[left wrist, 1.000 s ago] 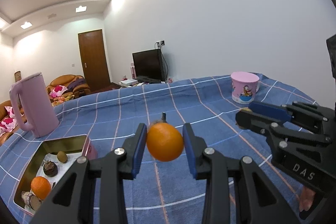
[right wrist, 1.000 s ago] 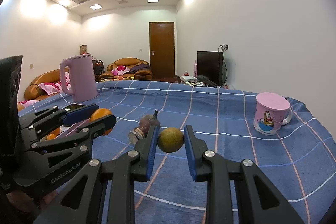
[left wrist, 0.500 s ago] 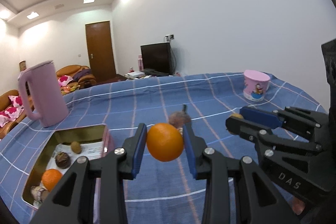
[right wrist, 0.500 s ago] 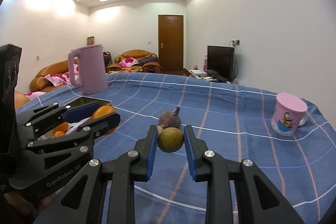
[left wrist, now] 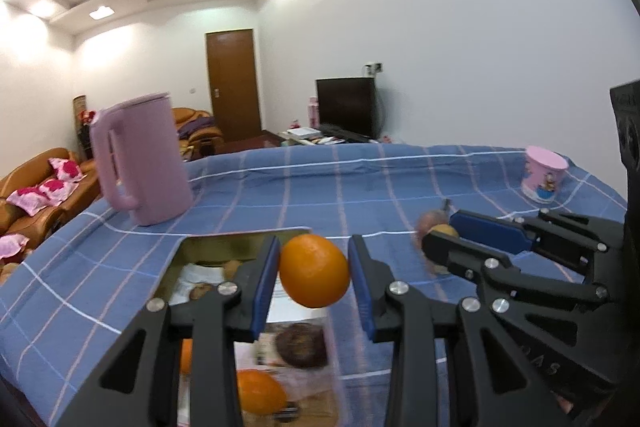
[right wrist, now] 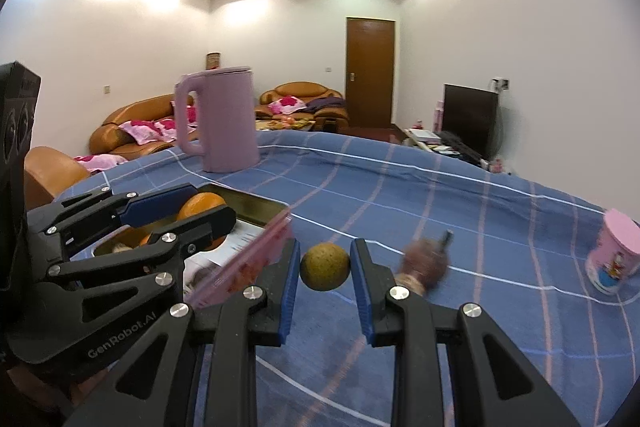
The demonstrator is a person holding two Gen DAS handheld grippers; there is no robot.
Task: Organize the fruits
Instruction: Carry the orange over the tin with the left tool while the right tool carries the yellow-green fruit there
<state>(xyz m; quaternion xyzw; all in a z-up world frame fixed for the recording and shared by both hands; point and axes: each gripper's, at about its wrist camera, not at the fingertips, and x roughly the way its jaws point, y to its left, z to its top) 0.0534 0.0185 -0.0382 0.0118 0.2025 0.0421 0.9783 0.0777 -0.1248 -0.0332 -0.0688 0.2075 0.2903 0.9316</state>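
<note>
Looking down, only the left wrist view shows the tin's [left wrist: 208,241] contents beneath the left gripper [left wrist: 314,271] clamping an orange [left wrist: 314,271], while the right gripper [right wrist: 325,267] pinches a brownish-green fruit [right wrist: 325,267] beside that tin.

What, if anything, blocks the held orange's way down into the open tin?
Nothing visible does. The left tool, shut on the orange, holds it above the open tin, which has no lid on. Fruit already lies inside, including another orange; bare paper lining shows between the pieces.
</note>
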